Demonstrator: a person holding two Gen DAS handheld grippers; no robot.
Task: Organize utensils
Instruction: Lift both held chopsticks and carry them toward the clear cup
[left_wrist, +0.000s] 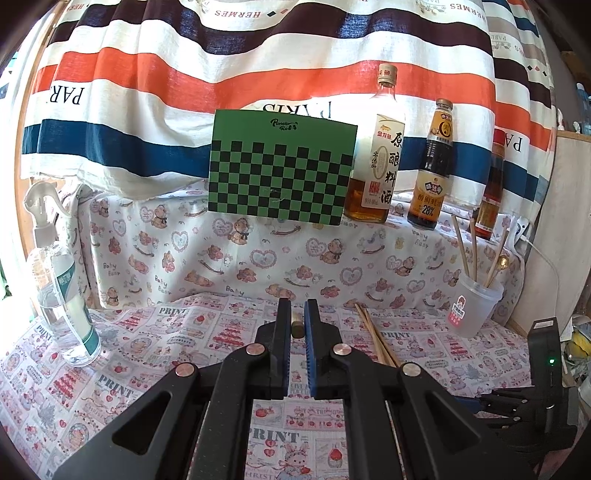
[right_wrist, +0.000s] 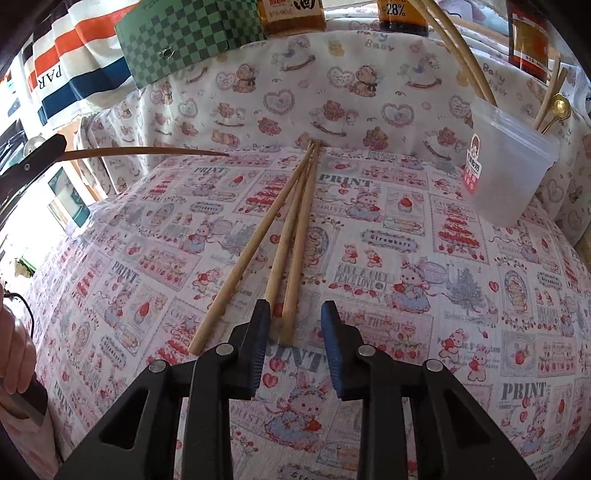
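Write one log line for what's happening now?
left gripper: shut on chopstick | right gripper: open over chopsticks | cup: part filled

Striped curtain (left_wrist: 258, 74): "HERMES" and "PARIS" are printed on it, shown mirrored or upside down.
Green checkered board (left_wrist: 280, 166): a small script logo is seen at the top, not clearly readable.
Tall clear bottle of amber liquid (left_wrist: 376, 155): "原酿料酒" and "金龙鱼" are read on the white label.
Dark sauce bottle with yellow label (left_wrist: 432, 166): "28%" is printed near the bottom.
Patterned tablecloth (right_wrist: 406, 258): "PRINT", "Strawberry", "PEACE LOVE".
Bear-printed white cloth (left_wrist: 258, 258): "Baby Bear".
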